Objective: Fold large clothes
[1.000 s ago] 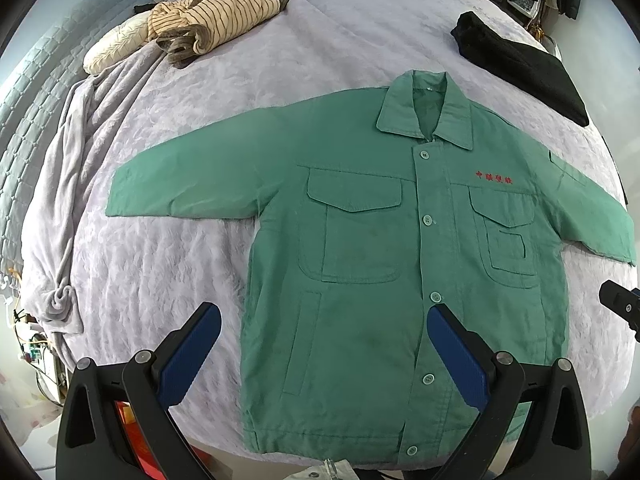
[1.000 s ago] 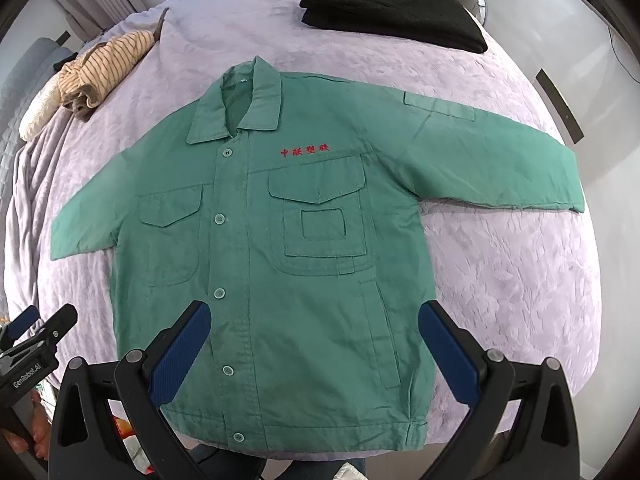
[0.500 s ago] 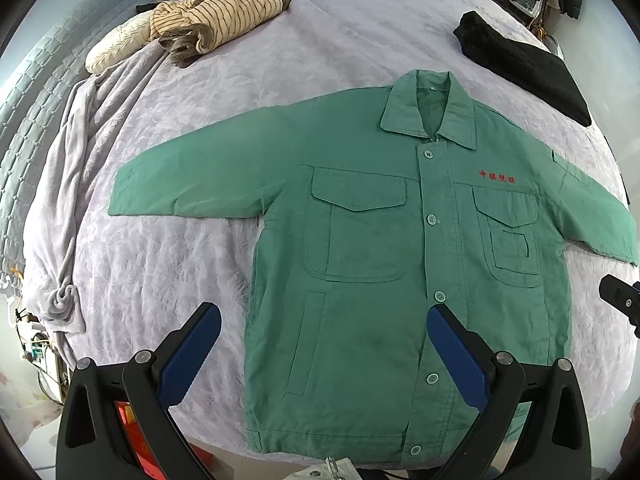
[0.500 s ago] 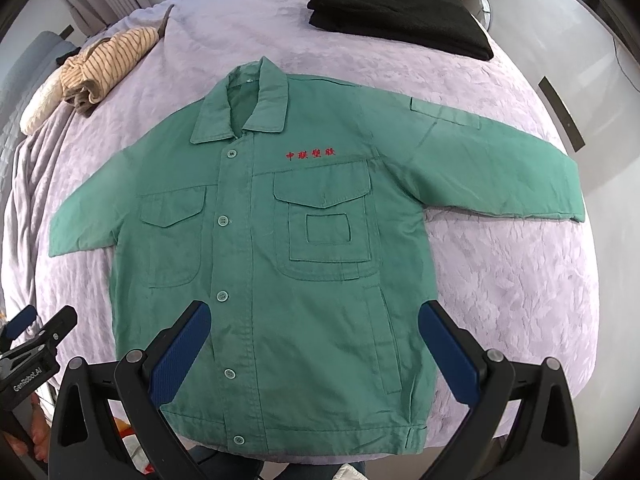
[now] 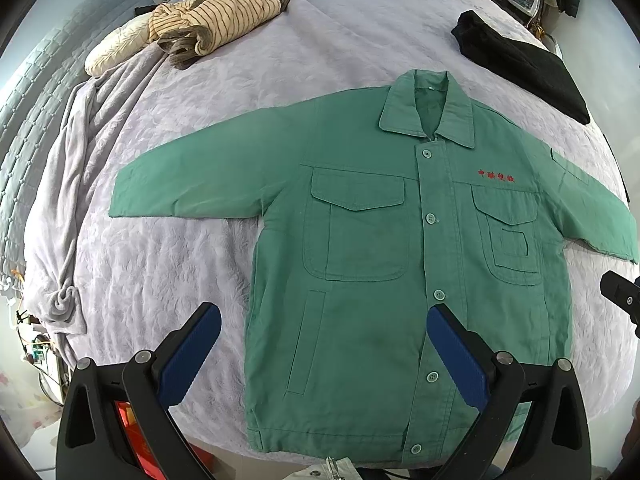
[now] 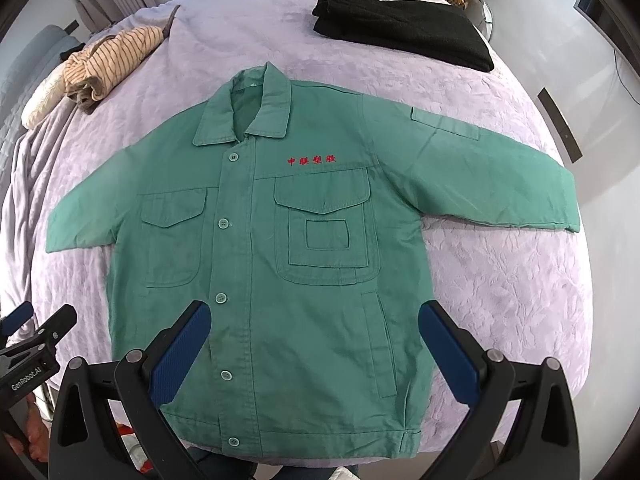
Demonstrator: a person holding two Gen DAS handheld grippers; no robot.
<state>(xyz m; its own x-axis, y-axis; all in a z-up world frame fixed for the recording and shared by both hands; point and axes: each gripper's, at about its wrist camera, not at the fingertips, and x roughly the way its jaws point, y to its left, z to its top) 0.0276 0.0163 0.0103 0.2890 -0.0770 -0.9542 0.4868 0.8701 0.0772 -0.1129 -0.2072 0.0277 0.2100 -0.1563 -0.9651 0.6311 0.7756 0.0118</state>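
Green work jacket (image 5: 384, 264), buttoned and front-up, spread flat on the lilac bedspread (image 5: 192, 264), collar toward 12 o'clock and hem toward 6 o'clock at the near bed edge; both sleeves extended, toward 9 and 3 o'clock. Left gripper (image 5: 324, 354) and right gripper (image 6: 316, 350) both hang above the hem with jaws wide apart, holding nothing. Over the last second the jacket has slid only slightly in each view; both cameras have drifted a little, neither has descended, and no cloth has been lifted. Judgement: folding has not begun; the likely first step is a sleeve or side panel. Striped garment (image 5: 216, 16) lies at 11 o'clock, folded black garment (image 6: 404, 36) at 1 o'clock, both well apart from the jacket.
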